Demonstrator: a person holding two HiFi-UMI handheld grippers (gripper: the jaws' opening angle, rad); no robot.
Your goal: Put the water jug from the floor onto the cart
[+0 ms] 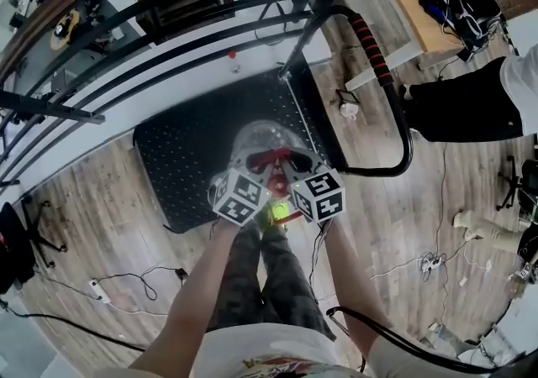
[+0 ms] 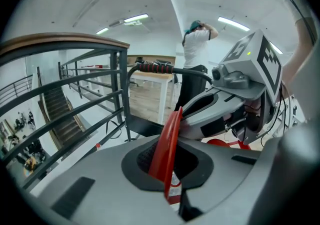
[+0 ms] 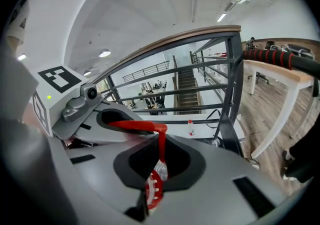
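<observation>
Over cart (image 1: 185,158), left gripper (image 1: 257,173) and right gripper (image 1: 296,171) clamp jug handle (image 2: 168,141).

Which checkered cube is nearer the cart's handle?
The right gripper's cube: the cart handle curves past on its side. The left gripper's cube sits farther from it.

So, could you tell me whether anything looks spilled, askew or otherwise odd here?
Nothing stands out. The left tongs and right tongs grip the jug by its red handle; it hangs upright over the cart, no spill visible. Loose cables lie on the floor.
</observation>
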